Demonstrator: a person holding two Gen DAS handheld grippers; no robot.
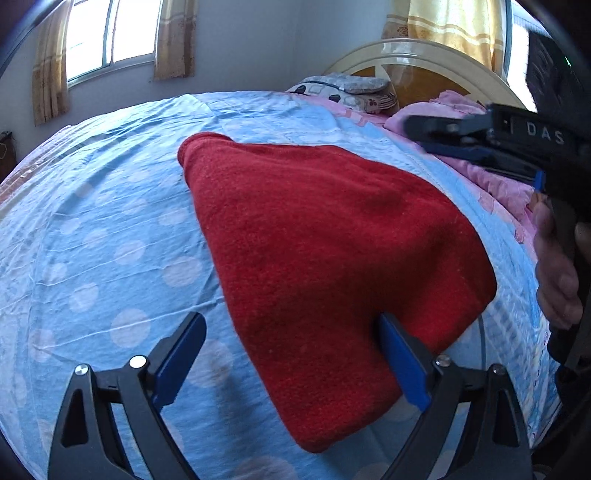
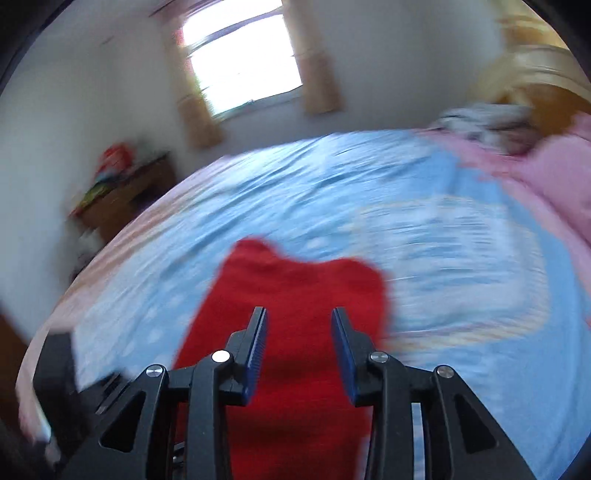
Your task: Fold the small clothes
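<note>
A red fleece garment (image 1: 325, 236) lies folded flat on the blue dotted bedsheet (image 1: 110, 229). My left gripper (image 1: 291, 325) is open wide at the garment's near edge. Its left finger (image 1: 184, 350) stands over bare sheet and its right finger (image 1: 399, 354) is against the cloth's edge, with no squeeze on it. In the right wrist view, which is blurred, my right gripper (image 2: 300, 321) hovers over the red garment (image 2: 295, 295) with a gap between its jaws and nothing pinched. A hand (image 1: 557, 266) holds the right gripper (image 1: 421, 125) above the bed's right side.
Pink bedding (image 1: 443, 107) and a patterned pillow (image 1: 351, 92) lie by the curved headboard (image 1: 424, 55) at the far right. A wooden side table (image 2: 125, 195) with colourful items stands by the wall on the left. Curtained windows (image 1: 110, 33) are behind the bed.
</note>
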